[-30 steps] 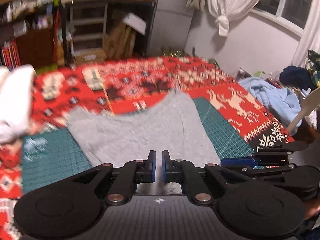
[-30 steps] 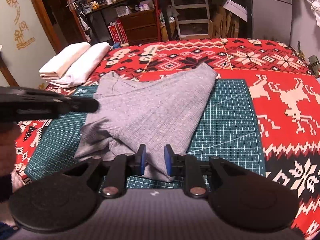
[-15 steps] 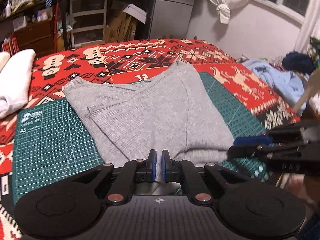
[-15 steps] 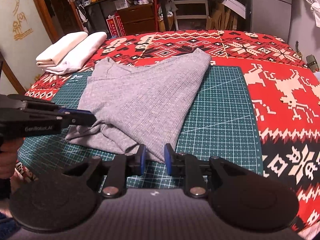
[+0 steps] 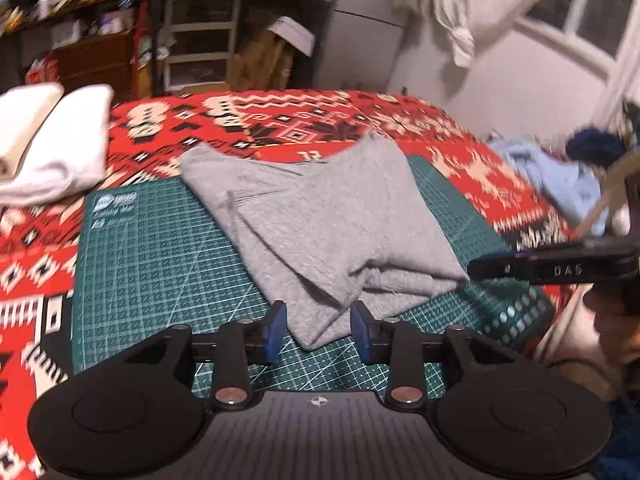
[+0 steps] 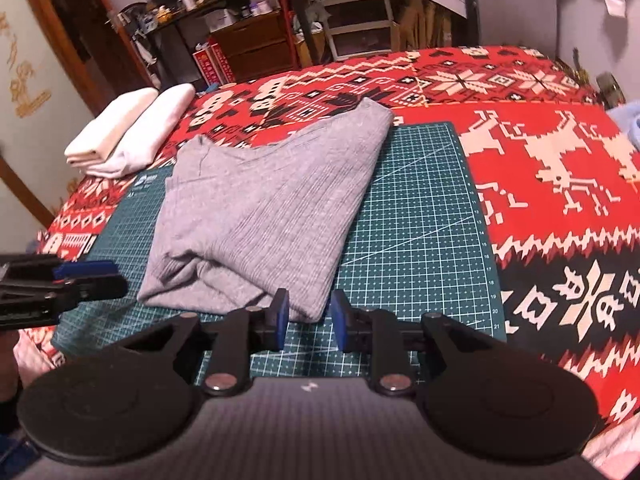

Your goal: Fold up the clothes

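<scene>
A grey knit garment (image 5: pixel 320 216) (image 6: pixel 264 200) lies folded on a green cutting mat (image 5: pixel 152 264) (image 6: pixel 420 208), with a rumpled fold near its front edge. My left gripper (image 5: pixel 318 330) is open just above the mat, its fingers on either side of the garment's near corner without pinching it. My right gripper (image 6: pixel 310 314) is also open, at the garment's front right corner, and nothing is clamped between its blue pads. Each gripper shows side-on in the other's view: the right gripper (image 5: pixel 520 270) and the left gripper (image 6: pixel 80 280).
The mat rests on a bed covered by a red patterned blanket (image 6: pixel 540 152). Two folded white cloths (image 5: pixel 52 148) (image 6: pixel 128 128) lie at the far left. Light blue clothes (image 5: pixel 552 176) are heaped beyond the bed's right edge. Shelves and drawers stand behind the bed.
My left gripper has opened and let go of the grey garment, whose front edge now lies on the mat. The right gripper has kept the same gap and drawn back slightly.
</scene>
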Demonstrator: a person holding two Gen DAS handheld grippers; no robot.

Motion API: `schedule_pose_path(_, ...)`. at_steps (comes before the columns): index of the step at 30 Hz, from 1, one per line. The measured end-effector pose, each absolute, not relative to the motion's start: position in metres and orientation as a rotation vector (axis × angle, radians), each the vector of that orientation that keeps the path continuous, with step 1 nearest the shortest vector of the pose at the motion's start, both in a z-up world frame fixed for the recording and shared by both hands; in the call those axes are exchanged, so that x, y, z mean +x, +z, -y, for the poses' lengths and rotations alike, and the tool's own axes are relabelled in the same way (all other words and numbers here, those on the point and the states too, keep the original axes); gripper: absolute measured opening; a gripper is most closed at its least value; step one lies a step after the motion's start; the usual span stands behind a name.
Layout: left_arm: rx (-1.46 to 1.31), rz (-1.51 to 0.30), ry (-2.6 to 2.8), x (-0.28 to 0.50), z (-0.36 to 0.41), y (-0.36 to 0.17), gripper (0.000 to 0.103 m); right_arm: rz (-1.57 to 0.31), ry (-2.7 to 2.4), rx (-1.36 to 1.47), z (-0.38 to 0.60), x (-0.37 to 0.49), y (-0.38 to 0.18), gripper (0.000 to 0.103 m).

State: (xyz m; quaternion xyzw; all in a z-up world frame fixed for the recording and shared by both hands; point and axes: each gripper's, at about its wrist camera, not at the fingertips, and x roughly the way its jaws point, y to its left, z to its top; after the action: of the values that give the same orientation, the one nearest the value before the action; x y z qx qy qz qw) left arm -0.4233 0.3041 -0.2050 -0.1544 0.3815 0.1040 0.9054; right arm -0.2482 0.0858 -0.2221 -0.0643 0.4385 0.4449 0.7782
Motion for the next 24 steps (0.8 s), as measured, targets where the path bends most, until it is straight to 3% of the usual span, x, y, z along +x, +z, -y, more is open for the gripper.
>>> schedule_pose_path(6, -0.371, -0.894, 0.226, -0.408, -0.313, -0.224, 0.030, -0.999, 0.953, -0.170, -0.098, -0.247, -0.234, 0.025)
schedule_pose_path(8, -0.380, -0.889, 0.232, -0.406, -0.314, -0.226, 0.022, -0.988, 0.948, -0.192, -0.102, -0.250, -0.234, 0.024)
schedule_pose_path(10, -0.366, -0.896, 0.234, -0.406, -0.313, -0.228, 0.008, -0.986, 0.942, -0.211, -0.105, -0.252, -0.234, 0.013)
schedule_pose_path(11, -0.359, -0.898, 0.238, -0.406, -0.312, -0.228, 0.008, -0.985, 0.939, -0.221, -0.107, -0.253, -0.235, 0.008)
schedule_pose_path(14, -0.327, -0.909, 0.249, -0.408, -0.306, -0.226, 0.005, -0.988, 0.938, -0.243, -0.108, -0.256, -0.231, 0.005)
schedule_pose_path(24, -0.310, -0.958, 0.200, -0.432, -0.283, -0.209, 0.005, -1.063, 0.976, -0.205, -0.075, -0.271, -0.218, 0.004)
